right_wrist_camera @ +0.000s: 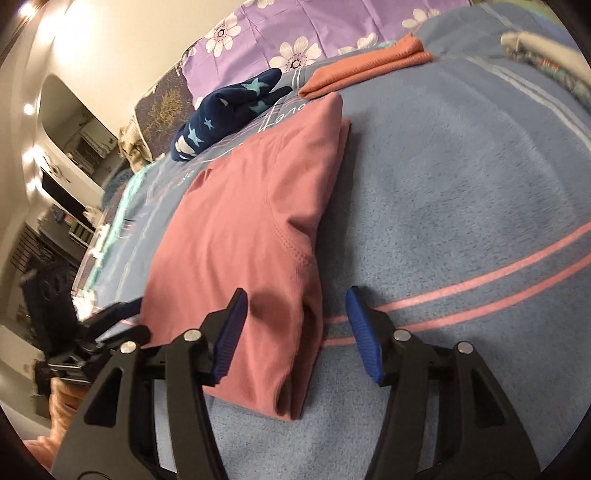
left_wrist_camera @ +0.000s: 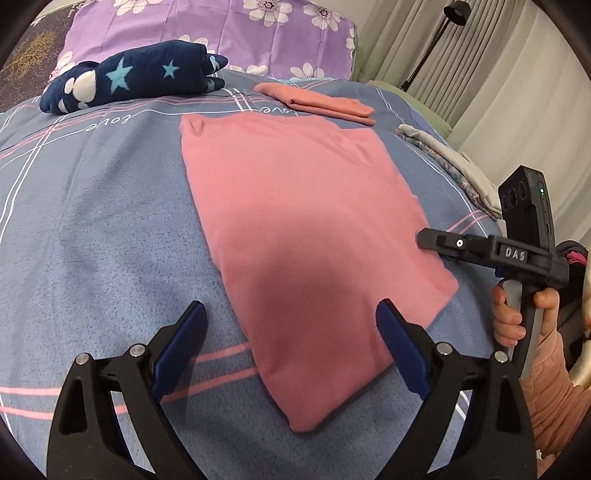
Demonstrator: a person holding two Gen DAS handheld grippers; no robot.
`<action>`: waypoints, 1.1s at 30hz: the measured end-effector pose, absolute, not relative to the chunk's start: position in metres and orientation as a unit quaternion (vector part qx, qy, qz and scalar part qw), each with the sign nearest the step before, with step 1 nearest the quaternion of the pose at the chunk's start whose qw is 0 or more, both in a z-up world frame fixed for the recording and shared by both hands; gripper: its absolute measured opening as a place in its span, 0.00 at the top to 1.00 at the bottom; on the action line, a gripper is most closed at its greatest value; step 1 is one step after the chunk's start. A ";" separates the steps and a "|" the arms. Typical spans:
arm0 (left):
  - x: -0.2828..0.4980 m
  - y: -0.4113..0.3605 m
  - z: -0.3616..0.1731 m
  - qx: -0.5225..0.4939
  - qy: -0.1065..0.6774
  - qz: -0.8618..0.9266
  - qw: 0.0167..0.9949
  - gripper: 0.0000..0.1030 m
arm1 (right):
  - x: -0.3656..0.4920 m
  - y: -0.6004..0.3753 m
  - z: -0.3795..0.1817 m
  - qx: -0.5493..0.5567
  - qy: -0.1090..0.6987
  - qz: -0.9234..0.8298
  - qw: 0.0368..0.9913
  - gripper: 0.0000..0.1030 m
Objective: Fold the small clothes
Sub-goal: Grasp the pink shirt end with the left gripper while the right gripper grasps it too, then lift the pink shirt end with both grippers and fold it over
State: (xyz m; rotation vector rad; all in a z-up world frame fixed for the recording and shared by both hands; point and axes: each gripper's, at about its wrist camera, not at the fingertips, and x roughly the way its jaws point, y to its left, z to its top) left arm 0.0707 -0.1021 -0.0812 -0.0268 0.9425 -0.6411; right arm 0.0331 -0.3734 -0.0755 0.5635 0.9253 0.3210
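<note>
A pink garment (left_wrist_camera: 295, 221) lies flat on the bed, folded into a long rectangle; it also shows in the right wrist view (right_wrist_camera: 243, 229) with its layered near edge visible. My left gripper (left_wrist_camera: 291, 325) is open and empty, just above the garment's near left corner. My right gripper (right_wrist_camera: 297, 310) is open and empty, its jaws on either side of the garment's near right corner. The right gripper also shows in the left wrist view (left_wrist_camera: 432, 240) at the garment's right edge. The left gripper also shows in the right wrist view (right_wrist_camera: 110, 317), at the left.
The bed has a blue plaid blanket (left_wrist_camera: 92, 221). At the back lie a navy star-patterned folded cloth (left_wrist_camera: 129, 81), a folded orange cloth (left_wrist_camera: 317, 103) and a purple floral pillow (left_wrist_camera: 221, 33). Grey and floral clothes (left_wrist_camera: 454, 162) lie at the right edge. A floor lamp (left_wrist_camera: 443, 33) stands behind.
</note>
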 end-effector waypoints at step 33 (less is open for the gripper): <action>0.173 -0.111 -0.087 -0.107 0.481 -0.319 0.810 0.67 | 0.139 -0.340 -0.070 0.167 0.443 0.183 0.861 0.78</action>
